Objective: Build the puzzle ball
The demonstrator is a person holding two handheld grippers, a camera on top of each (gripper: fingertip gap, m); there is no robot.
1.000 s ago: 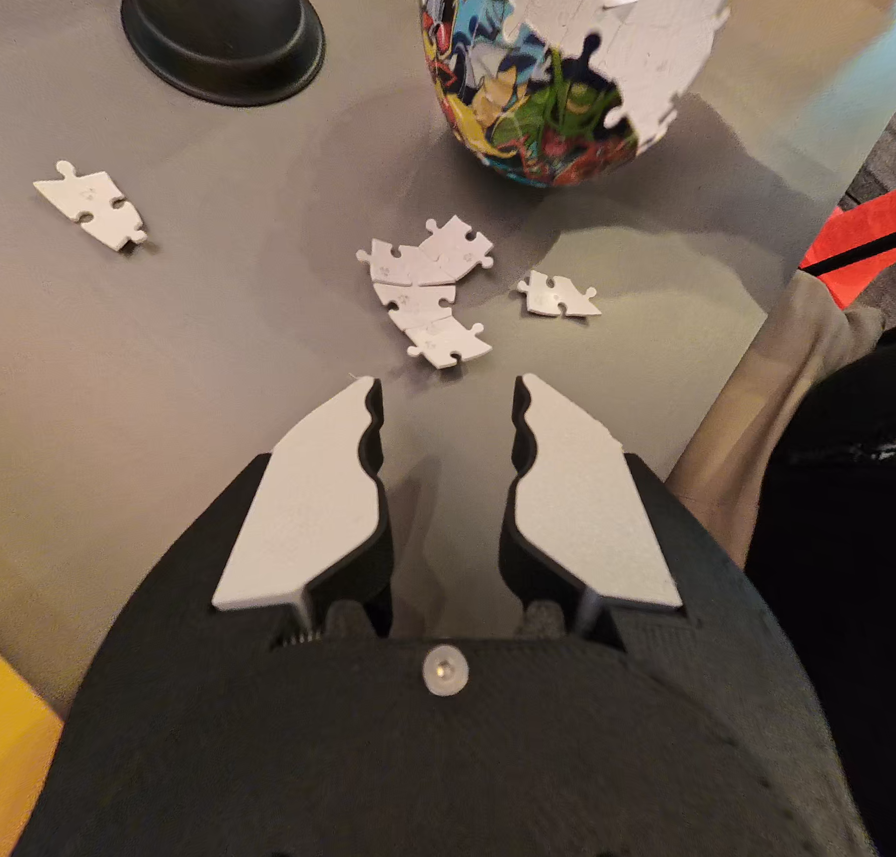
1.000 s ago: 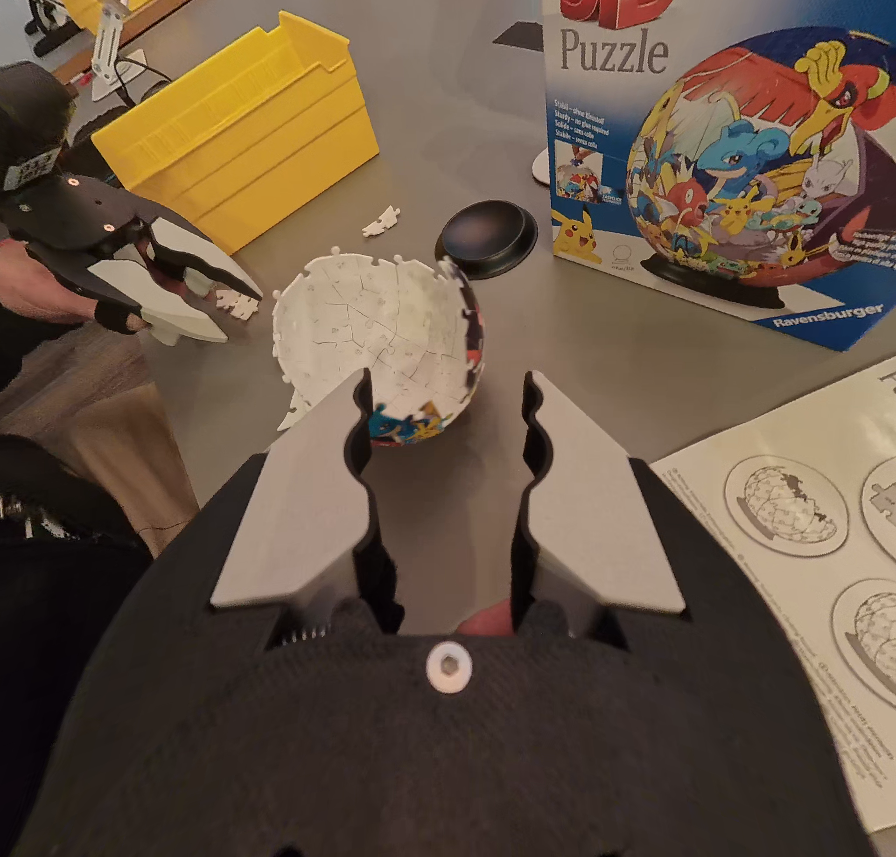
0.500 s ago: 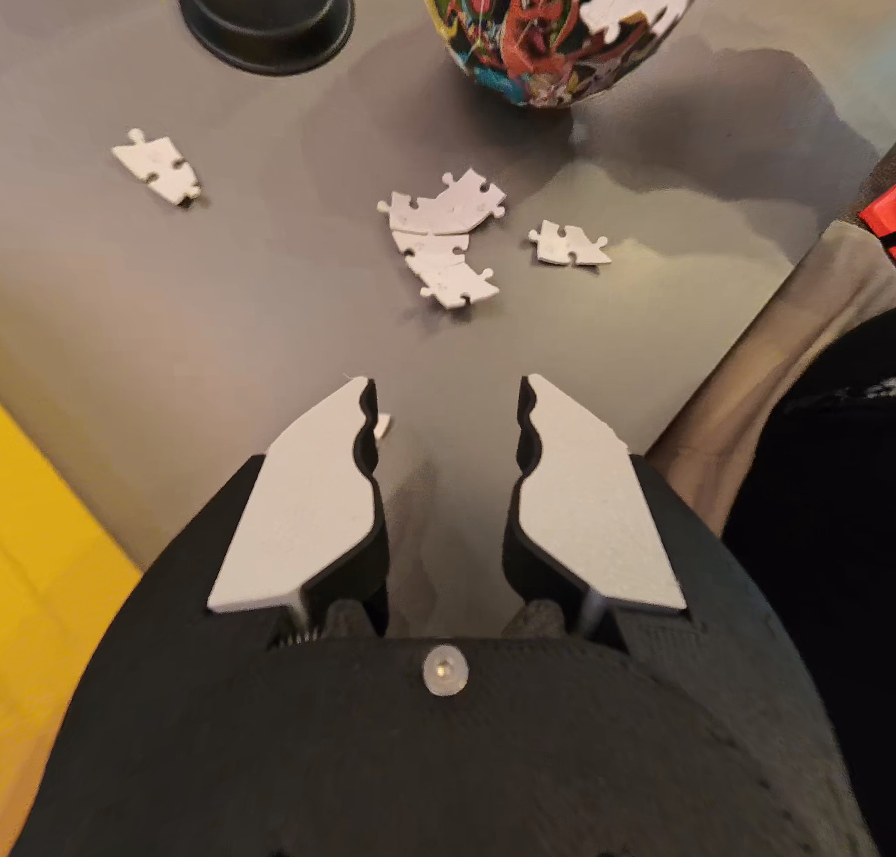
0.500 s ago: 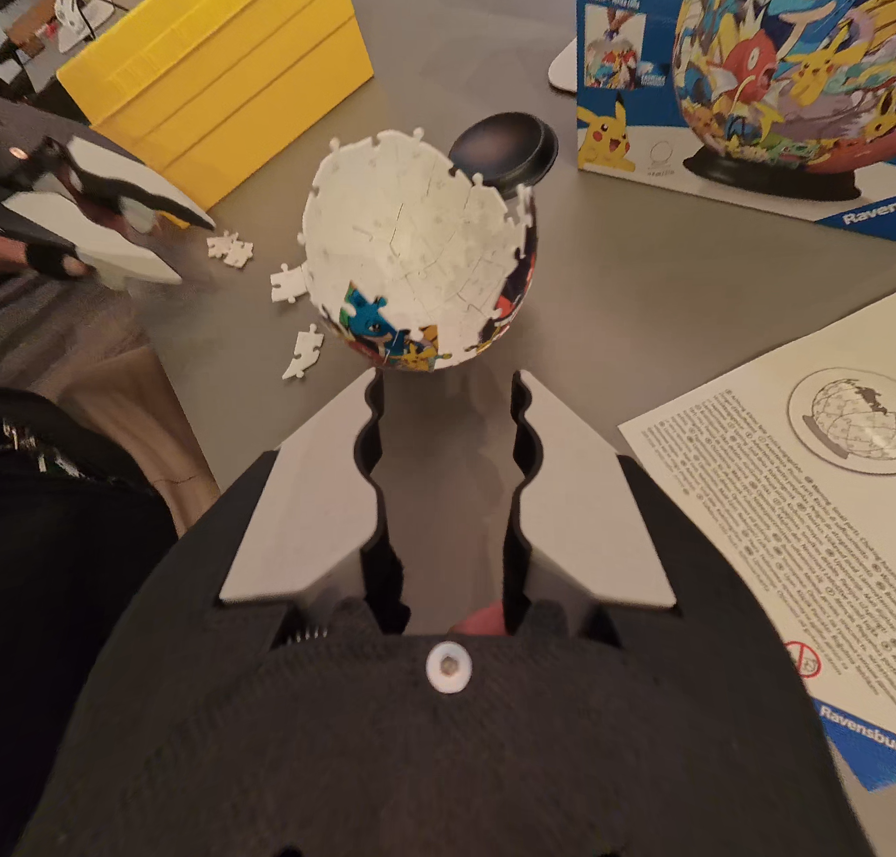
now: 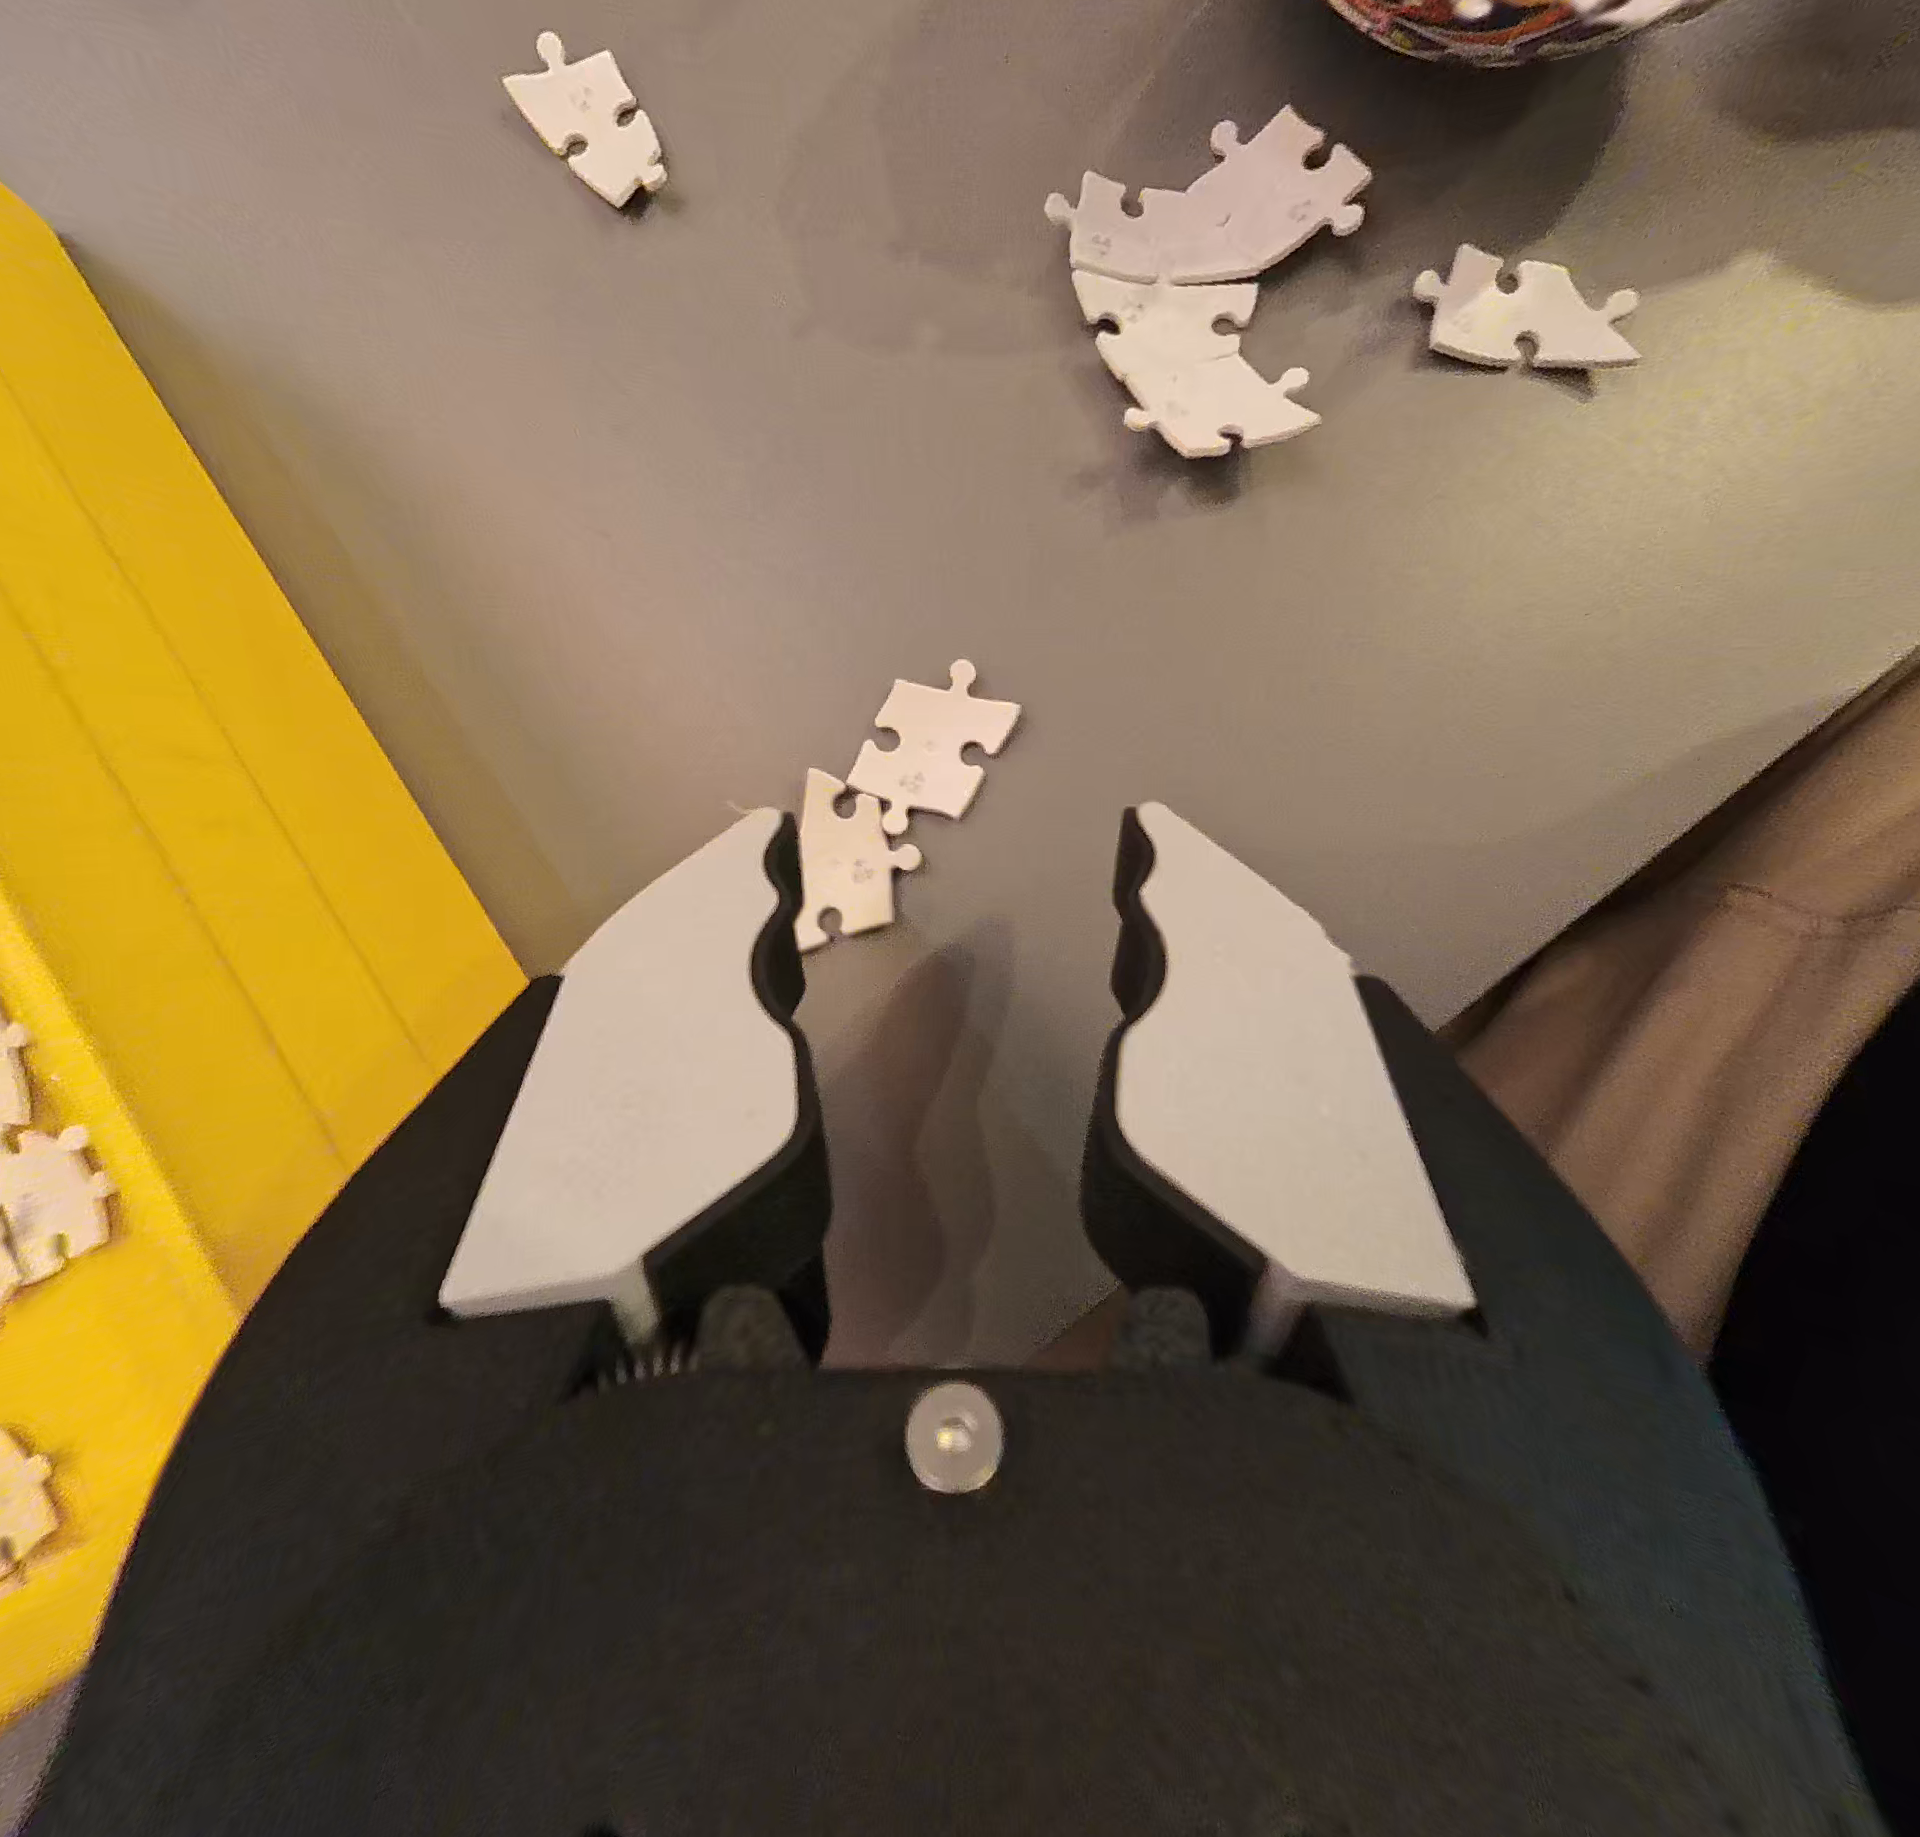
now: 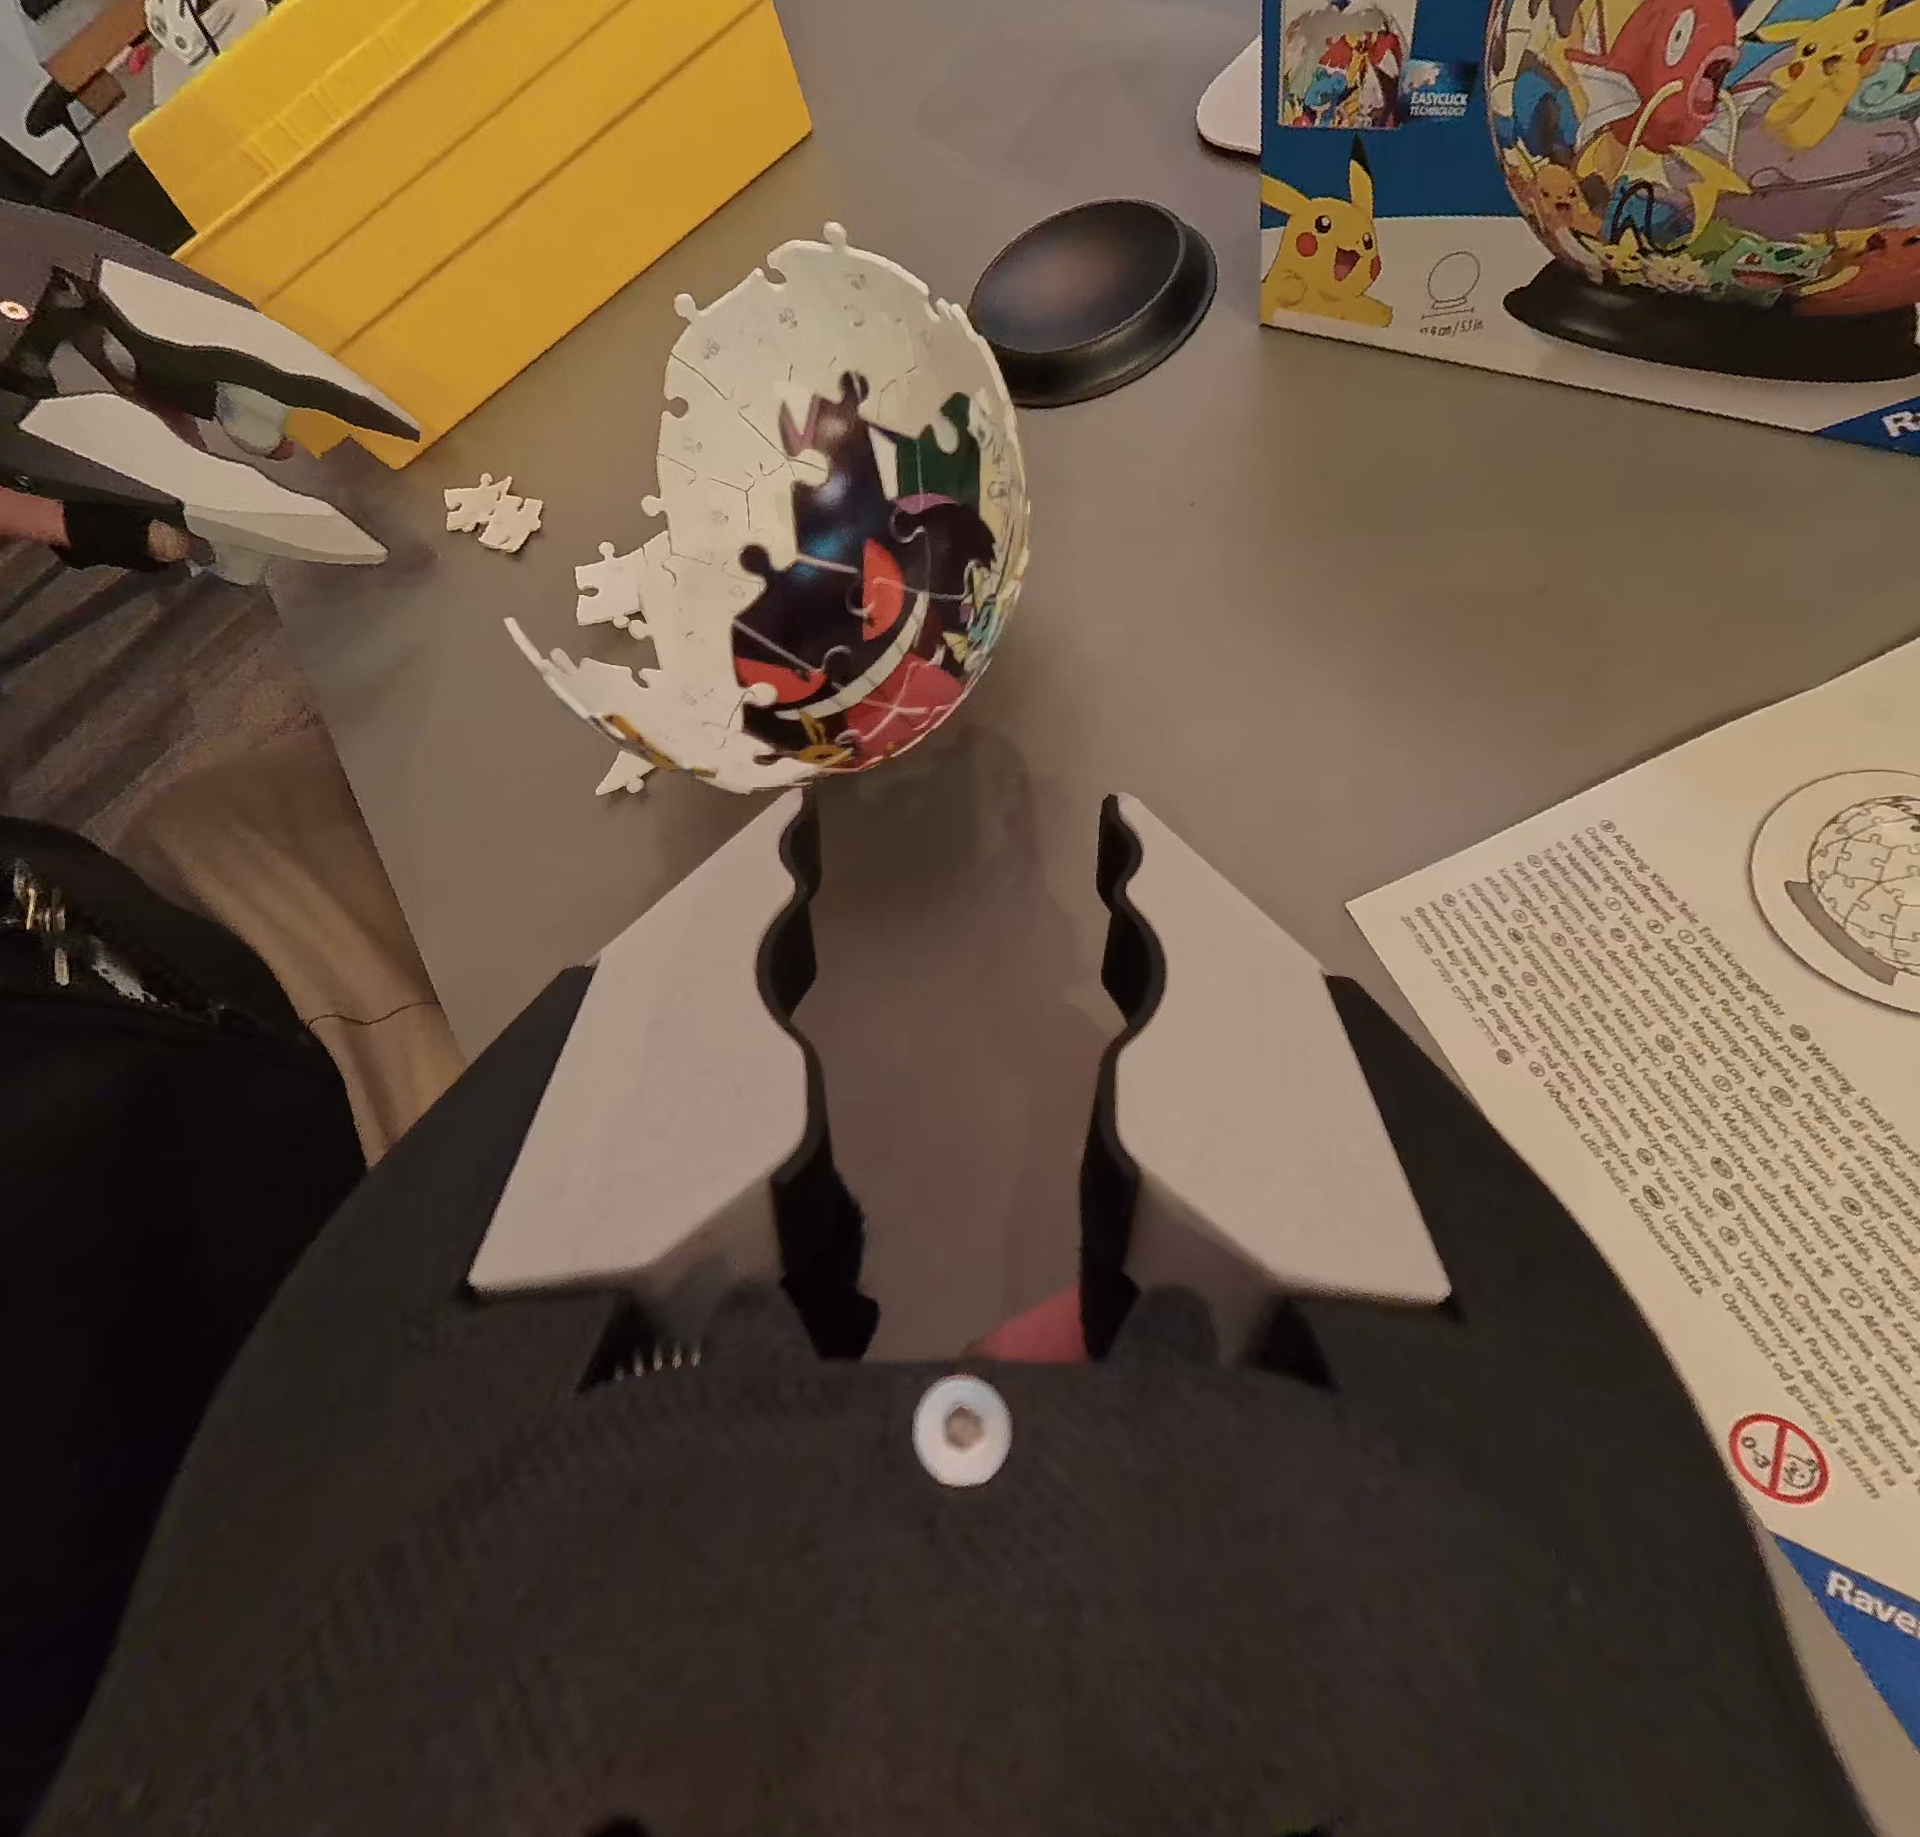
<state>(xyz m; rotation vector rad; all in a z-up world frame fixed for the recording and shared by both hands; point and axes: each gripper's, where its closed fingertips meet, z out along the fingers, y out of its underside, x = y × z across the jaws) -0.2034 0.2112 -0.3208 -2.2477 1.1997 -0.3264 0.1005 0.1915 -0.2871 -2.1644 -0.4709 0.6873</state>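
Just ahead of your left gripper (image 5: 951, 826), fingers spread and empty, lay two loose pieces (image 5: 904, 800), after you swung back from the puzzle ball (image 6: 831, 540). Your right gripper (image 6: 956, 816), also released, had backed off; ball rolled, unfinished. Next pick likely.

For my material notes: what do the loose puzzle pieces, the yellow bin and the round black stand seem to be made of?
Loose puzzle pieces: probably thin rigid plastic, matte white backs; joined ones hold a curve. Yellow bin: likely moulded plastic, smooth, with ribbed walls. Black stand: apparently plastic, satin, with a soft highlight on its dished top.
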